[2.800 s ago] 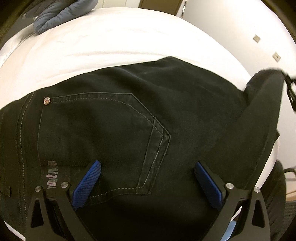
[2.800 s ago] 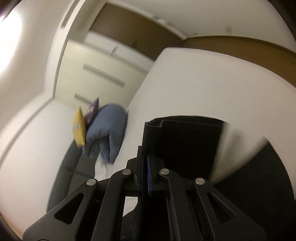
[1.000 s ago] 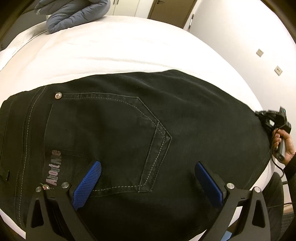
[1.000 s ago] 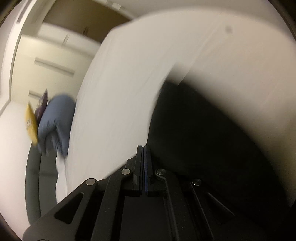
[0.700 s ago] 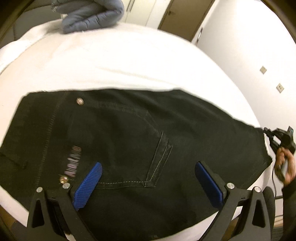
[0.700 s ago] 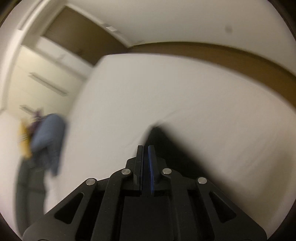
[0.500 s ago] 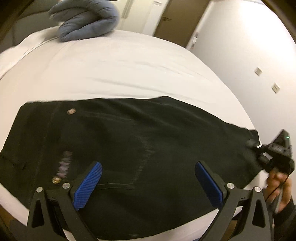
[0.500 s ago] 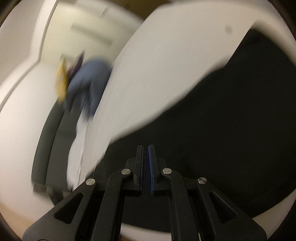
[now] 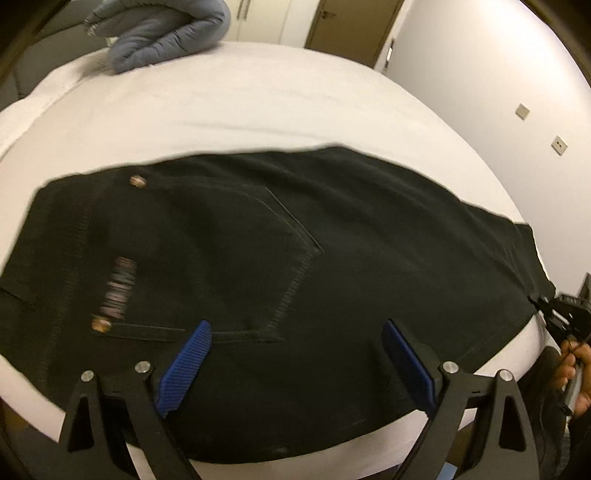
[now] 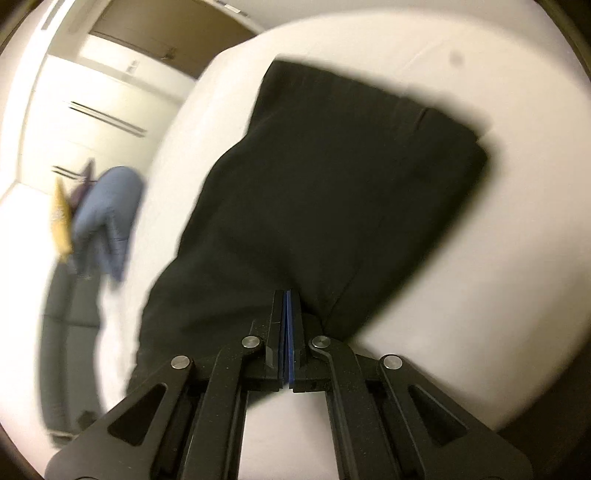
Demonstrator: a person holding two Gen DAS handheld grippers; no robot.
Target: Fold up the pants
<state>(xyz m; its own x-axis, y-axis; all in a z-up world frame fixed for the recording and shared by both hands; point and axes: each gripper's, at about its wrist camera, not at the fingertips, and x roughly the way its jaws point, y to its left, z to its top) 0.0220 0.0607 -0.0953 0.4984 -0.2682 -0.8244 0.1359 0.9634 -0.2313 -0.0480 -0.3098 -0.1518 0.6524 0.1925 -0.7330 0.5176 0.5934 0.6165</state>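
Note:
Black pants point(image 9: 332, 258) lie folded lengthwise across the white bed point(image 9: 258, 103), back pocket and printed label facing up. My left gripper point(image 9: 295, 325) hovers over the near edge by the pocket. Its blue pads point(image 9: 184, 365) stand wide apart and are closing; cloth lies below them, not pinched. At the far right my right gripper point(image 9: 535, 301), held by a hand point(image 9: 576, 369), meets the leg end. In the blurred right wrist view the pants point(image 10: 332, 184) stretch away from the right gripper point(image 10: 287, 293), whose jaws are shut, and the cloth runs into their tips.
A rolled grey-blue padded cover point(image 9: 166, 33) lies at the bed's far left corner, and beside this cover point(image 10: 107, 214) is a yellow item point(image 10: 61, 221). A white wall with sockets point(image 9: 522, 110) runs along the right. The bed's near edge is just below the pants.
My left gripper has backed up and away, so more of the bed shows. My right gripper has swung from over the pants to their leg end. The pants lie flatter and longer.

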